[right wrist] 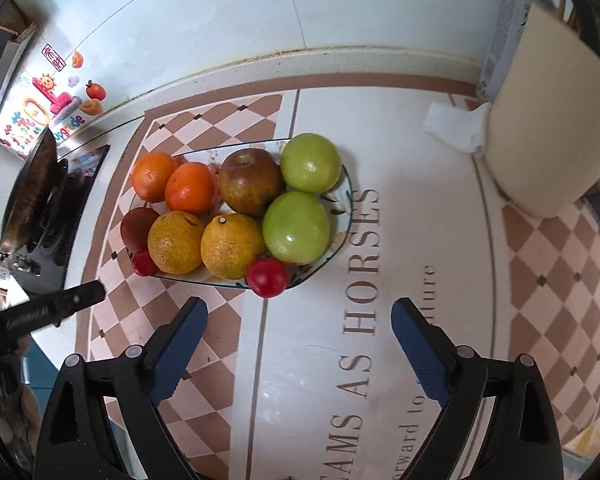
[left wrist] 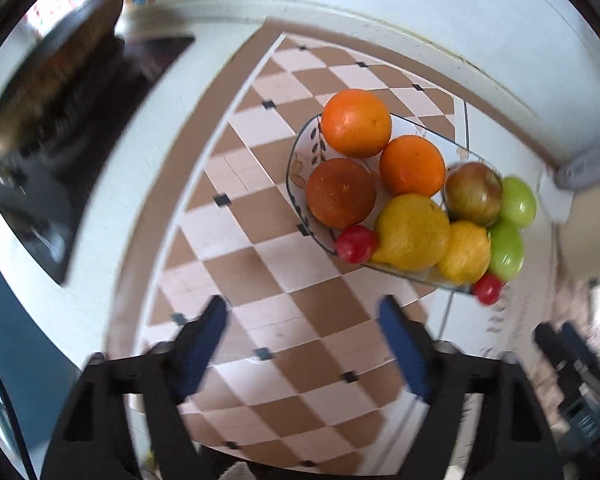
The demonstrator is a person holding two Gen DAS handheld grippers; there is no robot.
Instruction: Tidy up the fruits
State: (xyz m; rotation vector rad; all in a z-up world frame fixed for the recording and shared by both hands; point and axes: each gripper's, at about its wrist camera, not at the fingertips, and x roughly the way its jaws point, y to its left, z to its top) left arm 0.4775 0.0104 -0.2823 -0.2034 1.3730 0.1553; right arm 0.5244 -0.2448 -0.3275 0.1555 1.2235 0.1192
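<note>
A patterned plate (right wrist: 346,188) on the tiled counter holds three oranges (right wrist: 191,188), two yellow lemons (right wrist: 231,246), a brownish apple (right wrist: 250,182), two green apples (right wrist: 296,228) and two small red tomatoes (right wrist: 267,277) at its near rim. The same plate (left wrist: 300,148) shows in the left wrist view with the oranges (left wrist: 356,122) on top. My right gripper (right wrist: 300,312) is open and empty, just short of the plate. My left gripper (left wrist: 302,308) is open and empty, above the checkered tiles to the left of the plate.
A black stove with a dark pan (right wrist: 32,184) stands at the left. A cream cylindrical container (right wrist: 548,128) and a white crumpled tissue (right wrist: 456,126) sit at the right. Magnets and stickers (right wrist: 48,108) are on the back wall. The left gripper's body (right wrist: 40,312) shows at the left edge.
</note>
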